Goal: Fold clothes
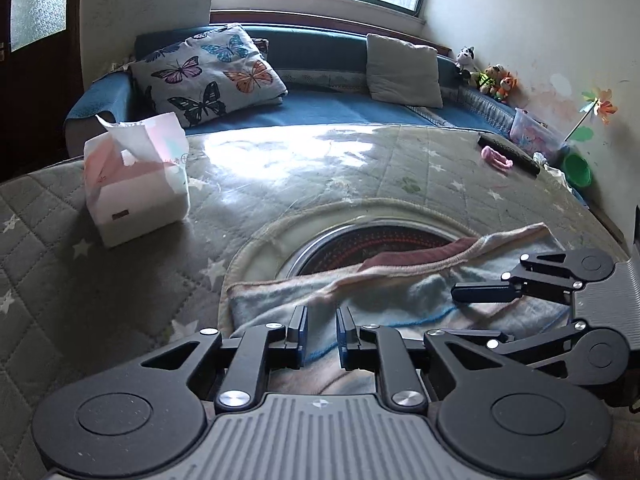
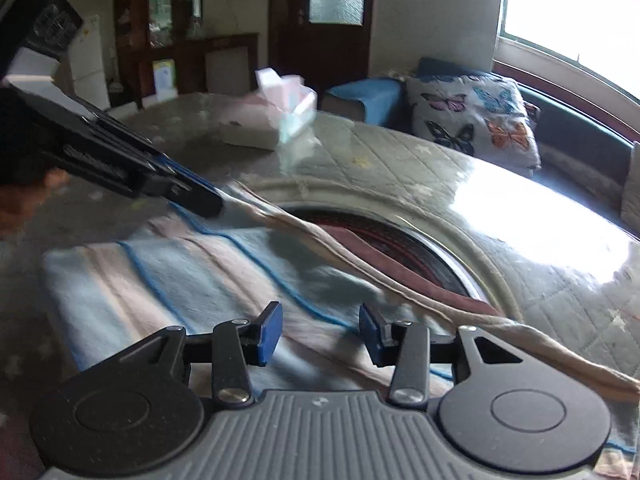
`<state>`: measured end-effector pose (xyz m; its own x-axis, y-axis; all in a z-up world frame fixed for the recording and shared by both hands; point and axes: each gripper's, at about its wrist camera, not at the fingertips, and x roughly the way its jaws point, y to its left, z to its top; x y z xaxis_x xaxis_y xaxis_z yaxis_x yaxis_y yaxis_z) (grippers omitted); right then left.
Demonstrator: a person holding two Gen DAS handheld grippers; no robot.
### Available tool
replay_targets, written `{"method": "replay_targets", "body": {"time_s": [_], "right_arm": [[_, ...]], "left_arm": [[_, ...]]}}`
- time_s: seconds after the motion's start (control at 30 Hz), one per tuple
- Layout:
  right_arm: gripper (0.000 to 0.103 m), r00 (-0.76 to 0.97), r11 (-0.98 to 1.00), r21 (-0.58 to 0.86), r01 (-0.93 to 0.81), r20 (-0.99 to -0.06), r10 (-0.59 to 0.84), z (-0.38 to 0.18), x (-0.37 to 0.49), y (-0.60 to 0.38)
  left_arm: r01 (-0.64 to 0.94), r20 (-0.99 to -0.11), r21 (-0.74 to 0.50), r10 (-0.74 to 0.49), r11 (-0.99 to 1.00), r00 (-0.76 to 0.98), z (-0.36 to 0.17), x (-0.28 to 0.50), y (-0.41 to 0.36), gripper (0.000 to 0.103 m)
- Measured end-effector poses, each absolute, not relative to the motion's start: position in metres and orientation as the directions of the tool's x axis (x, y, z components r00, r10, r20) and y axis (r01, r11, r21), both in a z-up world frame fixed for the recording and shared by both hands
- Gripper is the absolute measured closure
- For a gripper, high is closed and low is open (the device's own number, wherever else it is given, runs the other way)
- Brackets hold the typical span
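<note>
A striped cloth in pale blue, pink and cream (image 1: 372,292) lies folded on the quilted table, its far edge over a round heater opening (image 1: 384,244). It also shows in the right wrist view (image 2: 192,272). My left gripper (image 1: 322,334) is open with a narrow gap, low over the cloth's near left part. My right gripper (image 2: 320,334) is open wide above the cloth's near edge. In the left wrist view the right gripper (image 1: 484,312) comes in from the right over the cloth. In the right wrist view the left gripper (image 2: 192,196) sits at the cloth's far left corner.
A tissue pack (image 1: 136,184) stands on the table at the left. A black remote (image 1: 508,152) and a pink item (image 1: 498,158) lie at the far right. Behind is a blue sofa (image 1: 328,108) with a butterfly cushion (image 1: 208,74) and a beige cushion (image 1: 404,70).
</note>
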<state>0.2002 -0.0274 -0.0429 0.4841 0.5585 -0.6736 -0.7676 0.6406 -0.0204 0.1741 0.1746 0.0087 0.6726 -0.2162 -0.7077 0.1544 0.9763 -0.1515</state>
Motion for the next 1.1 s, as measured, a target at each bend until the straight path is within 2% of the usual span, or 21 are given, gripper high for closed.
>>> {"method": "replay_targets", "body": {"time_s": [0.33, 0.43, 0.53, 0.63, 0.83, 0.93, 1.1], "right_arm": [[0.060, 0.332, 0.473, 0.063, -0.879, -0.631, 0.701, -0.026, 0.142, 0.014], [0.060, 0.294, 0.445, 0.071, -0.893, -0.656, 0.695, -0.038, 0.131, 0.030], [0.060, 0.322, 0.448, 0.028, -0.893, -0.655, 0.683, -0.041, 0.124, 0.034], [0.060, 0.318, 0.444, 0.049, -0.895, -0.630, 0.709, -0.030, 0.121, 0.030], [0.061, 0.299, 0.436, 0.054, -0.898, -0.653, 0.696, -0.035, 0.116, 0.035], [0.060, 0.304, 0.451, 0.073, -0.890, -0.642, 0.704, -0.022, 0.113, 0.019], [0.060, 0.381, 0.522, 0.027, -0.853, -0.652, 0.656, -0.012, 0.112, -0.020]], "left_arm": [[0.156, -0.708, -0.138, -0.208, 0.978, 0.675, 0.008, 0.155, 0.178, 0.086], [0.153, -0.712, -0.130, -0.200, 0.980, 0.673, 0.006, 0.150, 0.178, 0.086], [0.146, -0.709, -0.130, -0.194, 0.981, 0.678, 0.006, 0.143, 0.179, 0.086], [0.143, -0.689, -0.133, -0.196, 0.981, 0.698, 0.011, 0.131, 0.180, 0.086], [0.144, -0.665, -0.161, -0.215, 0.976, 0.715, 0.015, 0.111, 0.176, 0.087], [0.155, -0.656, -0.170, -0.229, 0.973, 0.719, 0.015, 0.099, 0.172, 0.087], [0.168, -0.649, -0.184, -0.248, 0.968, 0.719, 0.007, 0.089, 0.166, 0.087]]}}
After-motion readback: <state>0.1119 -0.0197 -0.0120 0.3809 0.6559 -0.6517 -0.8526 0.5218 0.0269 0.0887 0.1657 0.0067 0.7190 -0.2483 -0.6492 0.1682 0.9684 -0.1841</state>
